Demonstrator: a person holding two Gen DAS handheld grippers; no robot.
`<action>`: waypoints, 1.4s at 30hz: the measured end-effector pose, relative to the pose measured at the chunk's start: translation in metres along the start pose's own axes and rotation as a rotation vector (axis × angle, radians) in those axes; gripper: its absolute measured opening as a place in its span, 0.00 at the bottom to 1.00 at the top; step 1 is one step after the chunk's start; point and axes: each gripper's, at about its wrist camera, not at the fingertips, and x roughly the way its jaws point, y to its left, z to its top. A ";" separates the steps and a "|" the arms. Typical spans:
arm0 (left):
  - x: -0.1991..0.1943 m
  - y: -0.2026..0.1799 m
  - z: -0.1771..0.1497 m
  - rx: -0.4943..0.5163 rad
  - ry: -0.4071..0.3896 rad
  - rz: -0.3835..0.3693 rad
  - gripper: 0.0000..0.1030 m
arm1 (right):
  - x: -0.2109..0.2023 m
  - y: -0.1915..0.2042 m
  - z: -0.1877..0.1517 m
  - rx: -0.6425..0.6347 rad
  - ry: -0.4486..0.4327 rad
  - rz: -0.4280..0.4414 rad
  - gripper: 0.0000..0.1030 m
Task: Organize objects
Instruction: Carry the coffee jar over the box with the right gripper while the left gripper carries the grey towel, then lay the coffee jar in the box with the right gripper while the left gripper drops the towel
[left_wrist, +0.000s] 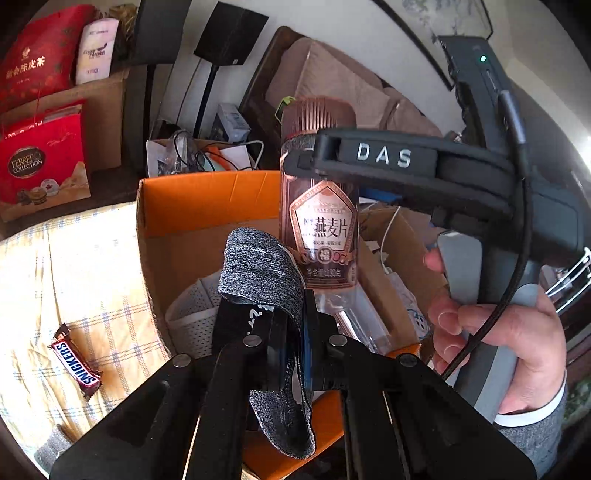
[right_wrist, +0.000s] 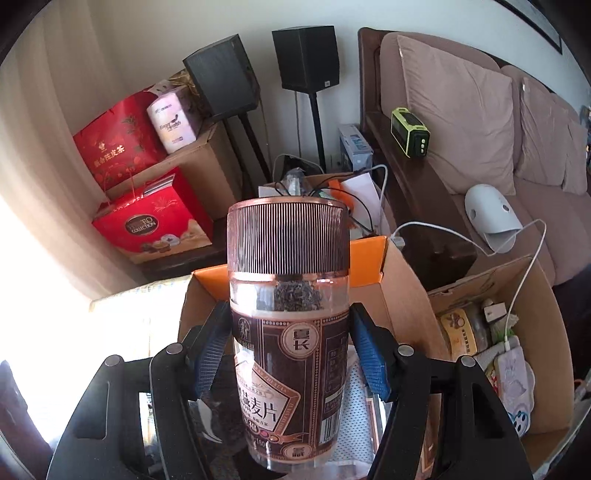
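Left gripper (left_wrist: 293, 350) clenches grey knit slipper (left_wrist: 266, 280), right gripper (right_wrist: 288, 354) grasps brown-capped clear plastic jar (right_wrist: 290, 325), pad contact probably thin; could slip into orange-flapped cardboard box (left_wrist: 207, 199).

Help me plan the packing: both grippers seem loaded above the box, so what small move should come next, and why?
Probably lower the right gripper a little, easing the jar straight down into the cardboard box. Its blue pads clamp the jar upright over the open box, while the left gripper holds a gray shoe over the same box, so keep the two apart.
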 end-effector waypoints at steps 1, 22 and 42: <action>0.007 -0.001 -0.002 -0.001 0.013 -0.002 0.06 | 0.001 -0.003 0.001 0.003 0.001 -0.004 0.64; -0.011 0.026 -0.012 -0.017 -0.002 0.059 0.46 | 0.061 -0.049 -0.002 0.397 0.117 0.290 0.64; -0.029 0.088 -0.015 -0.098 -0.009 0.100 0.50 | 0.126 -0.073 -0.017 0.552 0.290 0.326 0.71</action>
